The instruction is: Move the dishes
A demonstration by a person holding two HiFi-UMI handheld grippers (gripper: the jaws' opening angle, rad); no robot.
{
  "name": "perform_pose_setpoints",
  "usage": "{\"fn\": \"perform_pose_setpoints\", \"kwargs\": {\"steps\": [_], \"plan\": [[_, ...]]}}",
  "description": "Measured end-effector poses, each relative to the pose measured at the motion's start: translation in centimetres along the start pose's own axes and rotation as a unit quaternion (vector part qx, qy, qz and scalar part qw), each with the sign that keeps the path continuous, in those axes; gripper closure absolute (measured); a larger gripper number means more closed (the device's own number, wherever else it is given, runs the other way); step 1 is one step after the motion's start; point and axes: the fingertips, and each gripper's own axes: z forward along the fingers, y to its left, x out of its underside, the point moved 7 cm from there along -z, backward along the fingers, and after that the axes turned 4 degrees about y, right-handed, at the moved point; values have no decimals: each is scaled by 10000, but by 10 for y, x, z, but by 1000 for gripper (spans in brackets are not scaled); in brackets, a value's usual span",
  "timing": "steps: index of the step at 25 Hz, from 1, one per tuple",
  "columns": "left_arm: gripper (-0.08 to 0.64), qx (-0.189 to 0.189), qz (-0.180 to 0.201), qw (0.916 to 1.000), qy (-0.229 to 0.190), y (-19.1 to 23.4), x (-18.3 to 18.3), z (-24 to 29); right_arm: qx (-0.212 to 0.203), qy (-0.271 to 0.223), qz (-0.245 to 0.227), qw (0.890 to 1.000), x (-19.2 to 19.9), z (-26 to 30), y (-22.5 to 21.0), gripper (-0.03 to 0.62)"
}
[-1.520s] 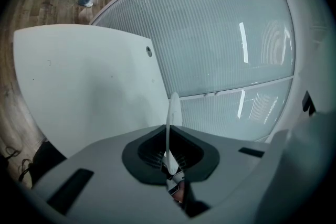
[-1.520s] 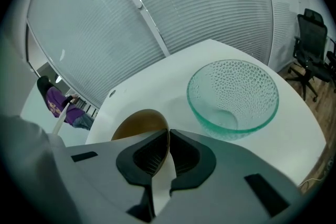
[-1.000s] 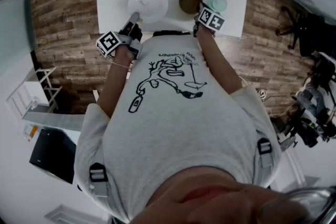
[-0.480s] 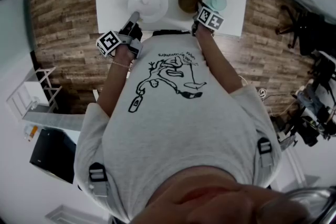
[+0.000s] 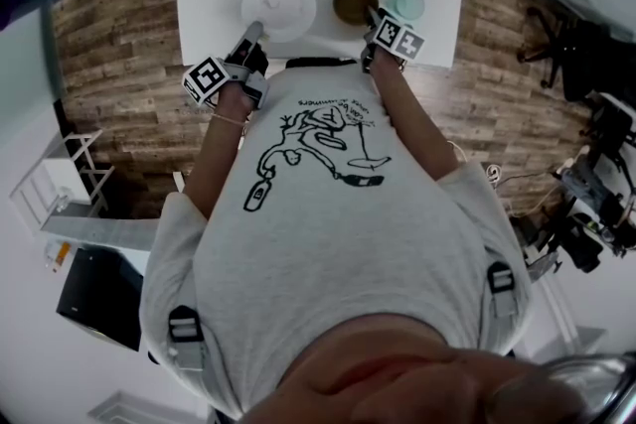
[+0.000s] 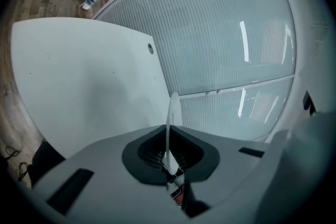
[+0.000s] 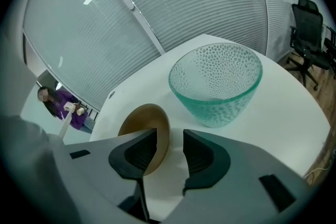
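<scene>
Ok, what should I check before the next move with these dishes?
1. Left gripper shut on the white dish at its rim: ok.
2. Right gripper released: ok. Its jaws have just been opening and stand apart, with the brown bowl rim in the gap and the pads not pressing on it.
3. Brown bowl down on the table: ok.
4. Brown bowl apart from the glass bowl: ok, table shows between them.
5. White dish lifted off or resting on the table: cannot tell.
</scene>
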Motion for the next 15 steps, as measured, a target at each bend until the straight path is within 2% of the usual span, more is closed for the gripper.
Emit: {"fn": "perform_pose_setpoints", "kwargs": {"steps": [5, 10, 15], "plan": [[551, -2, 23, 10000, -13, 6, -3, 4, -102, 68, 64, 9999, 2, -12, 1, 431], [551, -247, 167, 9995, 96, 23, -4, 11, -221, 120, 0, 9997, 6, -26, 8, 431], [551, -298, 136, 9993, 167, 36, -1, 18, -316, 122, -25, 9994, 11, -37, 15, 434]]}}
